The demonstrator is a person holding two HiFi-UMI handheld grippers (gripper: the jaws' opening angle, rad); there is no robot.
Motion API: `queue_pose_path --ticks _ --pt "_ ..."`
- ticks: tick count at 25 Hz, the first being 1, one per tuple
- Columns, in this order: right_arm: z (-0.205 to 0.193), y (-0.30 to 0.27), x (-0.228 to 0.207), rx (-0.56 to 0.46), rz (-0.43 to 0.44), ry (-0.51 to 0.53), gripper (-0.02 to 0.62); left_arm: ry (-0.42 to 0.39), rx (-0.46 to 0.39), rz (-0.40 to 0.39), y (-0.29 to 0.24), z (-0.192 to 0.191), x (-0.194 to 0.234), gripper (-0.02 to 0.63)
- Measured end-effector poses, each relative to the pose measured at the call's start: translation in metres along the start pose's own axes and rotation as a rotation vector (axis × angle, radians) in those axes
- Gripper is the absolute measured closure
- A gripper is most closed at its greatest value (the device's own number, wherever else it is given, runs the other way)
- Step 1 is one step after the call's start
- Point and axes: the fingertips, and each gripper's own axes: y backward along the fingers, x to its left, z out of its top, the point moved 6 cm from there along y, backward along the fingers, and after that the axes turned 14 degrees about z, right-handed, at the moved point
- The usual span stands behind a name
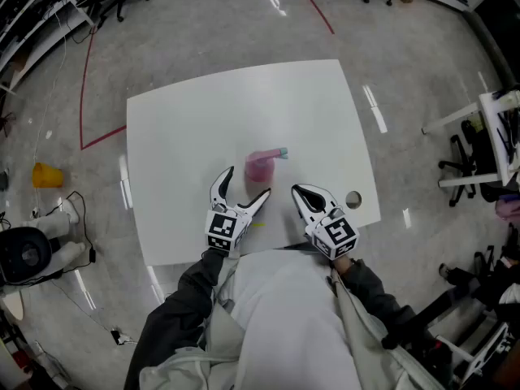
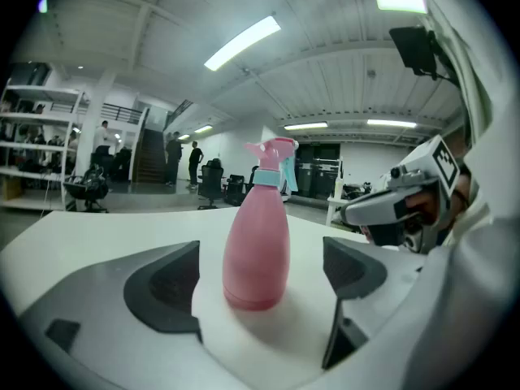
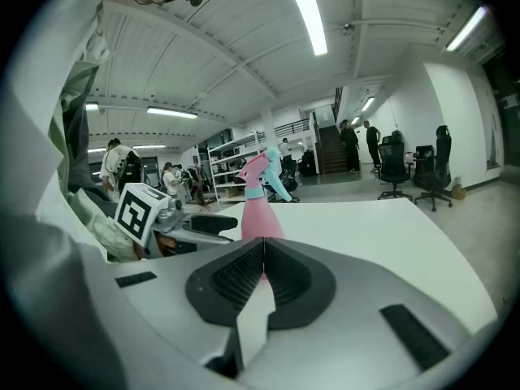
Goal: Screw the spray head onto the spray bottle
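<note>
At the near edge of the white table (image 1: 203,120), I've got both grippers facing the pink spray bottle (image 1: 260,167).
My left gripper (image 1: 248,183) gapes wide, the bottle upright just past its tips at 1 o'clock, pads clear of it. The spray head (image 2: 275,157) sits on the neck. My right gripper (image 1: 297,190) has its jaws pressed together on nothing, with the bottle at its 10 o'clock.

Lab hall: shelves (image 2: 41,140), office chairs (image 3: 428,169), staircase (image 2: 153,154)
</note>
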Motion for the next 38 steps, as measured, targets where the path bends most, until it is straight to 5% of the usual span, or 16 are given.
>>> queue_pose_path --ticks 6,17,20,22,25,29,32,33,34,36,38 --pt "-0.005 0.01 -0.005 0.004 -0.044 -0.01 0.6 -0.136 0.014 -0.069 -0.055 -0.014 0.003 0.117" --pt "0.026 0.036 -0.009 -0.18 -0.113 -0.017 0.582 -0.139 0.006 -0.22 -0.077 -0.003 -0.015 0.163" --pt "0.049 0.036 -0.002 -0.196 0.013 0.024 0.346 -0.158 -0.019 -0.262 -0.059 0.013 -0.024 0.163" --pt "0.067 0.031 0.006 -0.183 0.118 0.067 0.327 -0.183 -0.044 -0.313 -0.043 0.026 -0.029 0.163" --pt "0.101 0.018 0.026 -0.163 0.292 0.101 0.327 -0.174 -0.051 -0.501 -0.017 0.044 -0.041 0.163" --pt "0.132 -0.003 0.054 -0.05 0.489 0.273 0.327 -0.292 -0.023 -0.617 0.002 0.063 -0.057 0.164" --pt "0.146 -0.013 0.063 -0.074 0.434 0.361 0.358 -0.316 -0.007 -0.567 0.003 0.073 -0.059 0.164" --pt "0.149 -0.014 0.061 -0.094 0.377 0.368 0.454 -0.306 -0.011 -0.513 0.002 0.078 -0.057 0.164" --pt "0.151 -0.015 0.057 -0.111 0.309 0.356 0.471 -0.302 -0.012 -0.438 0.0 0.081 -0.053 0.164" --pt "0.148 -0.019 0.044 -0.144 0.147 0.234 0.471 -0.35 0.018 -0.247 -0.006 0.081 -0.045 0.166" --pt "0.142 -0.021 0.032 -0.195 -0.029 -0.001 0.471 -0.428 0.095 -0.084 -0.01 0.078 -0.043 0.167"
